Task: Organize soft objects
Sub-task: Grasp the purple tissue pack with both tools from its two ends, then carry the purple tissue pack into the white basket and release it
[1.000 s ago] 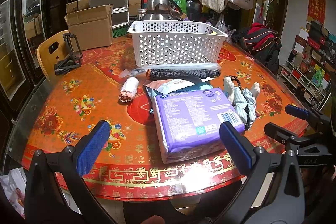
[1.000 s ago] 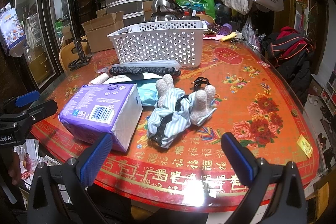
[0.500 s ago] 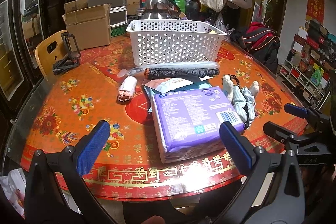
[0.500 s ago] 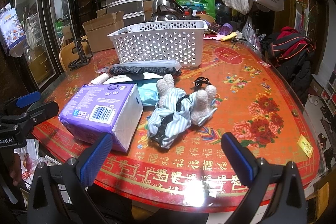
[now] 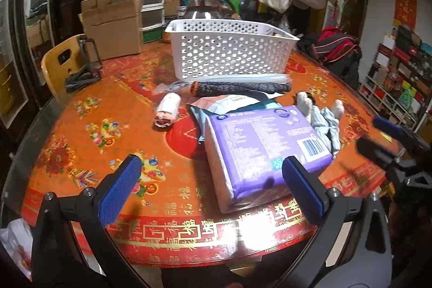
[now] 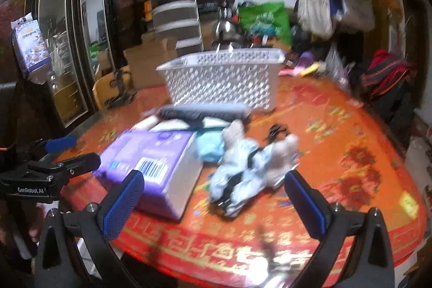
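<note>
While the purple pack (image 5: 266, 145) is lying near the table (image 5: 67, 158) front edge, striped cloth bundle (image 6: 248, 174) just beside it and white basket (image 5: 229, 50) behind, I'm holding my left gripper (image 5: 210, 189) and right gripper (image 6: 216, 201) spread wide, gripping nothing.

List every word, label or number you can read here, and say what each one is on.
"GenRobot.AI": on the left gripper body, seen in the right wrist view.
"XS": on the purple pack, beside its barcode; the rest of its print is too small to read.
"福": among the gold characters along the table edge; most are blurred.
Wall hangings and shelf boxes: unreadable.
</note>
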### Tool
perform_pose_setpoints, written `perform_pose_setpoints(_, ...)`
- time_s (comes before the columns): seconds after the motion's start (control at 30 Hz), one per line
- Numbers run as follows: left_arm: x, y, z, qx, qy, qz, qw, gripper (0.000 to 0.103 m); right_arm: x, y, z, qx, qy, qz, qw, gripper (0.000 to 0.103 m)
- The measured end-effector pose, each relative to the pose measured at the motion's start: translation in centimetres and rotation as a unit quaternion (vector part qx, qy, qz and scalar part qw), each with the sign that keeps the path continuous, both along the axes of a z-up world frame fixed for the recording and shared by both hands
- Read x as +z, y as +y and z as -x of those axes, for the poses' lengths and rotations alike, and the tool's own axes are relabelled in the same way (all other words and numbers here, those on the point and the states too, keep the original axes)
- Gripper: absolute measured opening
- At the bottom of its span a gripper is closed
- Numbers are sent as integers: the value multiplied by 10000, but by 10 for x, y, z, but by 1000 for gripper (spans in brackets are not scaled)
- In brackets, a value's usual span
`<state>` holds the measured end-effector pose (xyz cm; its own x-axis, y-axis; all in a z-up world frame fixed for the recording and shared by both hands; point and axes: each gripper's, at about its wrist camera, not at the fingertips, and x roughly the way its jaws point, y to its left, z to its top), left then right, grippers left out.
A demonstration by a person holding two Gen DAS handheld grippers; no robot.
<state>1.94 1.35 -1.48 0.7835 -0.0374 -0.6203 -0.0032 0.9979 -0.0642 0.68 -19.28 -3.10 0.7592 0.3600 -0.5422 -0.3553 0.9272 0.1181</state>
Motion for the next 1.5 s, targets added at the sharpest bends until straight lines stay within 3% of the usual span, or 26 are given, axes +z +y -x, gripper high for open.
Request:
perform_pose_setpoints(0.13,-7,3,4,-143,-203,-6,9997,103,-12,4,-13,-2,343,-213,9992,103)
perform_pose_setpoints(0.37,-31,10,3,-359,-186,297,9987,92,-26,25,-10,529,251,-134,9982,93)
perform_pose_setpoints(0.43,-34,9,6,-444,-318,294,9981,86,-30,31,-10,650,245,-120,9975,86)
perform_pose_setpoints(0.57,-36,6,10,-569,-473,273,9969,78,-32,42,-8,887,187,-92,9958,80)
perform_pose_setpoints(0.8,-36,-1,17,-986,-724,343,9919,53,-32,59,-3,1221,-17,99,9925,67)
perform_pose_setpoints(0.87,-39,-6,17,-1193,-699,364,9897,53,-34,61,-4,1320,43,75,9912,62)
perform_pose_setpoints(1.2,-44,-12,19,-1248,-730,215,9893,51,-33,66,-3,1310,55,210,9911,58)
perform_pose_setpoints(1.5,-20,-18,16,-1247,-960,88,9875,50,-3,57,-4,1141,-170,206,9931,56)
